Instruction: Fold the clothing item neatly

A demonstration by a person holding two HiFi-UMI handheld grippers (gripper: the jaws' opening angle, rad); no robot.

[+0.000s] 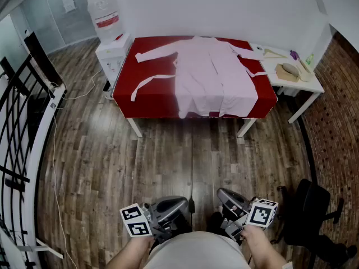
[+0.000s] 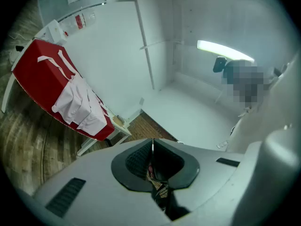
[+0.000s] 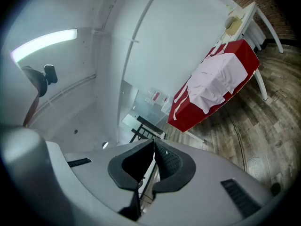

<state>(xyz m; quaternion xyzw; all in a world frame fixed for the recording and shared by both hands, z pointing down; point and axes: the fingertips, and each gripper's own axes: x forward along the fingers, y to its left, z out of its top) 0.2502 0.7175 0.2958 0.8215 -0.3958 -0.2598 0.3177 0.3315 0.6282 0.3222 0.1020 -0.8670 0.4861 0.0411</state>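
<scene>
My left hand-held gripper [image 2: 152,149] and right hand-held gripper [image 3: 154,149] sat closed, empty, at six o'clock; the pale robe [image 1: 210,77] lay spread on the red surface [image 1: 157,102] at twelve o'clock.

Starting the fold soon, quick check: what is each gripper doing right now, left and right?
Left gripper: closed, holding nothing.
Right gripper: closed, holding nothing.
</scene>
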